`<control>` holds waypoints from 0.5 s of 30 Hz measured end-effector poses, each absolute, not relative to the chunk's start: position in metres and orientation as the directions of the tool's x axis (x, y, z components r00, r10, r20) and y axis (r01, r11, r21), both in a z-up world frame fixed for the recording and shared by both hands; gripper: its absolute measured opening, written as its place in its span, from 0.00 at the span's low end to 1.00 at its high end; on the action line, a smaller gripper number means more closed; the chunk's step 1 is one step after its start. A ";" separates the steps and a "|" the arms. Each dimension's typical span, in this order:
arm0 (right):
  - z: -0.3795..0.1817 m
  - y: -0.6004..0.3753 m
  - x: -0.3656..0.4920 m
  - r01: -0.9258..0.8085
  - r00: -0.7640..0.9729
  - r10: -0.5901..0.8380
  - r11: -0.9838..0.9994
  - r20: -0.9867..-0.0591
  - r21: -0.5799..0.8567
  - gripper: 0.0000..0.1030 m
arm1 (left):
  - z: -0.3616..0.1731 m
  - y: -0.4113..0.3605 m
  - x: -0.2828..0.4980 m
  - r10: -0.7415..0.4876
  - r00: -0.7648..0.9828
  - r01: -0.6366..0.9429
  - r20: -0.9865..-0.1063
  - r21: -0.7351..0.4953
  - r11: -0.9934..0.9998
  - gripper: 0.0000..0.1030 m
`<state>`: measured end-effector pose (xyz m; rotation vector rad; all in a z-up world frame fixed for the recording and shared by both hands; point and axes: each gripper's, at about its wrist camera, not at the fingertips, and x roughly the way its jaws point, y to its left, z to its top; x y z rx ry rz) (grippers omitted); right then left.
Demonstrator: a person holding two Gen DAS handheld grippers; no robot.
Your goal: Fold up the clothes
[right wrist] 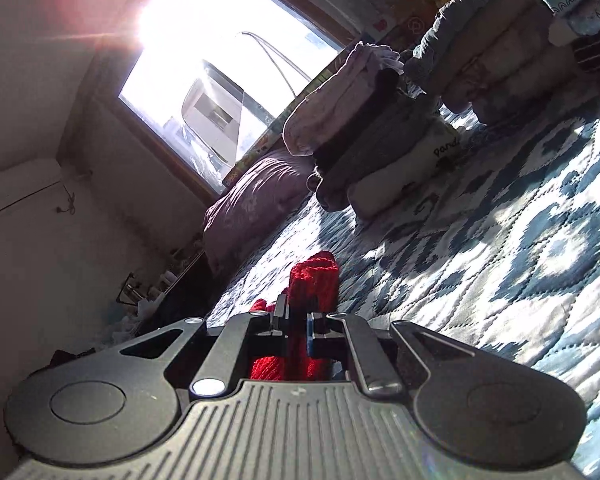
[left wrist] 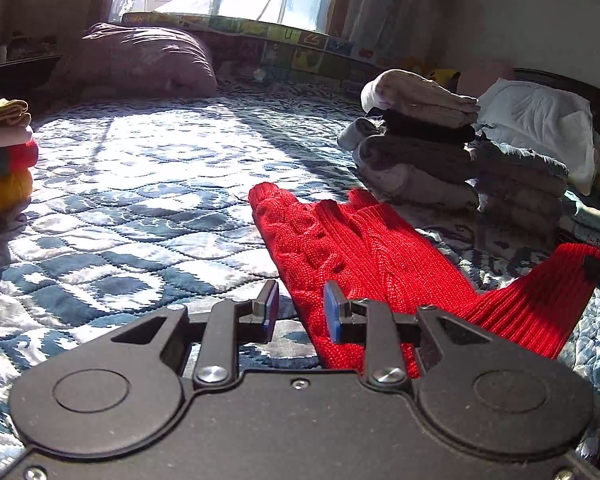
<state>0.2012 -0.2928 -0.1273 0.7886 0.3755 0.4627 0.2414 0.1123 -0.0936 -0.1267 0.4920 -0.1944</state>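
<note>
- Left gripper (left wrist: 300, 308), bottom centre: jaws apart, empty, at the red knit sweater's (left wrist: 364, 248) edge.
- Right gripper (right wrist: 296, 320): clamped on the red knit, lifted at frame right.
- Risk: loose knit stretches or slips out.
- Far right: folded stack (left wrist: 420, 140) could get snagged.

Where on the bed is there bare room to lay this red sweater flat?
Bare quilt lies between the left clothes stack, the purple pillow and the red sweater. The right side is crowded with folded piles.
</note>
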 end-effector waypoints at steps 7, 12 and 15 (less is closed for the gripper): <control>-0.124 -0.306 0.188 -0.310 0.814 0.572 0.577 -0.104 0.756 0.09 | -0.100 0.104 0.312 -0.218 0.857 0.180 -0.467 -0.124 0.976 0.23; -0.129 -0.309 0.185 -0.310 0.798 0.589 0.587 -0.132 0.748 0.09 | -0.108 0.093 0.351 -0.230 0.832 0.227 -0.504 -0.067 0.972 0.23; -0.134 -0.311 0.193 -0.290 0.795 0.586 0.592 -0.155 0.752 0.09 | -0.120 0.077 0.369 -0.278 0.754 0.337 -0.595 -0.013 0.941 0.26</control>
